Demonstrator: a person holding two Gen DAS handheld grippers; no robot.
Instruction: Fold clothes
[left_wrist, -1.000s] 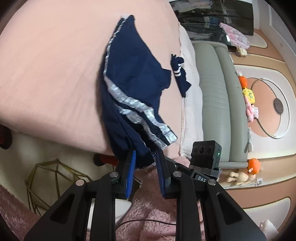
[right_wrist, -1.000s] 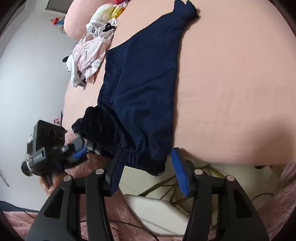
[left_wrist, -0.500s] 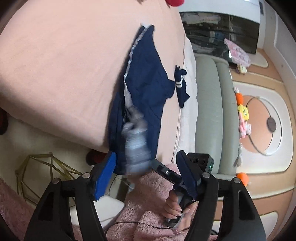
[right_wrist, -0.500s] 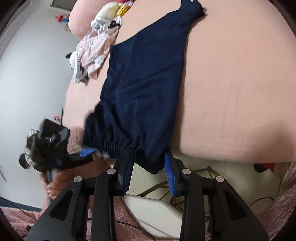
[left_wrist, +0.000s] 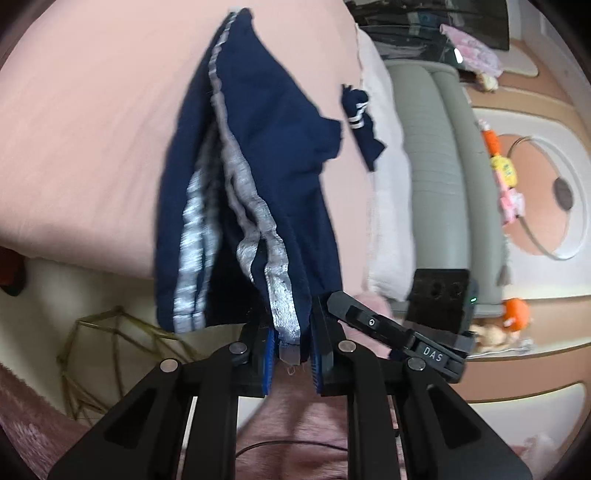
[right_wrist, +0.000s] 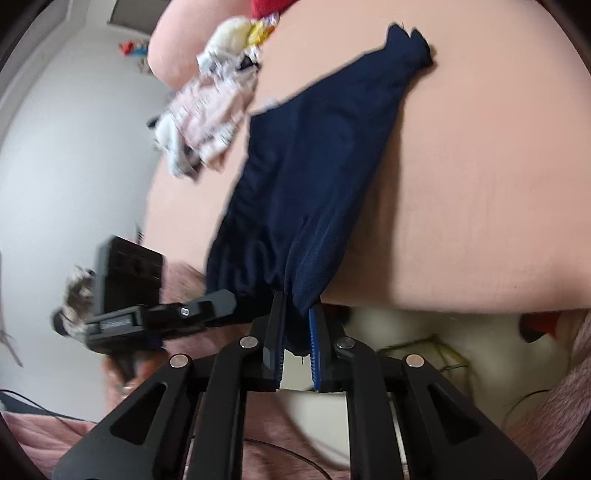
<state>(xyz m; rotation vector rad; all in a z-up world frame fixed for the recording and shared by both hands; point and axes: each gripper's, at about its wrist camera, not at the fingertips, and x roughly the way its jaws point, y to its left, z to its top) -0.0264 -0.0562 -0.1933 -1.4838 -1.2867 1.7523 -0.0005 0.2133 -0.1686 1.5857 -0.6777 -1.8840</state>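
My 2 grippers, left (left_wrist: 291, 349) closing and right (right_wrist: 295, 341) clamped, pinch the trousers (left_wrist: 258, 177)' hem; I should lift evenly, keeping it taut.

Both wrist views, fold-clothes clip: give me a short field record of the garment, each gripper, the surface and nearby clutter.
garment: navy trousers with silver side stripes, one end hanging over the bed edge
left gripper: jaws closing, striped edge of trousers between them
right gripper: shut on plain navy edge of trousers
surface: pink bed sheet
nearby: patterned clothes pile on bed beside trousers; small navy striped piece near bed's far edge
fold: not yet made
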